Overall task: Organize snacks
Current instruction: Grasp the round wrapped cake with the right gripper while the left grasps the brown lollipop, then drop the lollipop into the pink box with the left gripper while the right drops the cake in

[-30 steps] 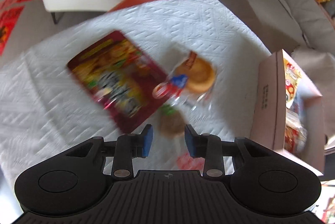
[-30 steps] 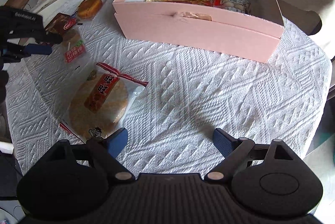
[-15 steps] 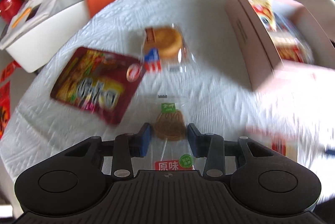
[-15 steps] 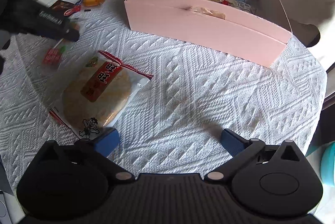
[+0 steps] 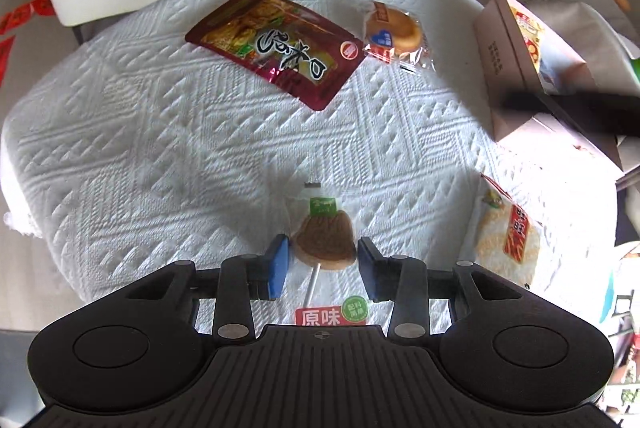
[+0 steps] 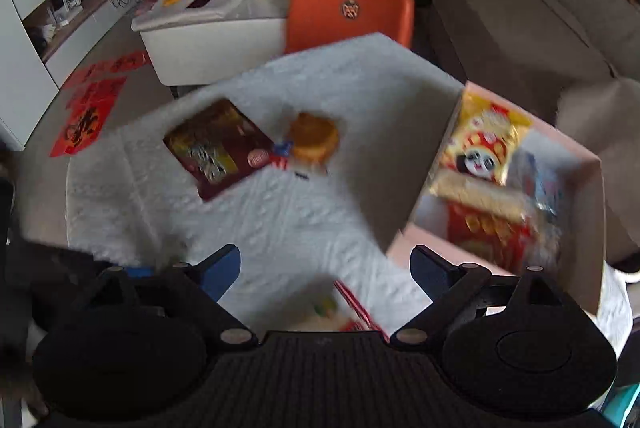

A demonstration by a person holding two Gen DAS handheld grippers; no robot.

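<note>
The left hand-held gripper [image 5: 322, 268] stands partly open, its blue pads flanking but seemingly not yet touching the brown bell-shaped lollipop in clear wrap [image 5: 323, 240] on the white quilted surface [image 5: 160, 147]; closing now risks pinching only the slippery film or the thin stick, so the sweet may swing or drop. The right hand-held gripper [image 6: 325, 270] is wide open and empty, the round rice cracker in red-trimmed wrap [image 6: 340, 320] lying at its 6 o'clock. The pink cardboard box [image 6: 588, 228] at 3 o'clock is crowded, inviting snags on its wall.
</note>
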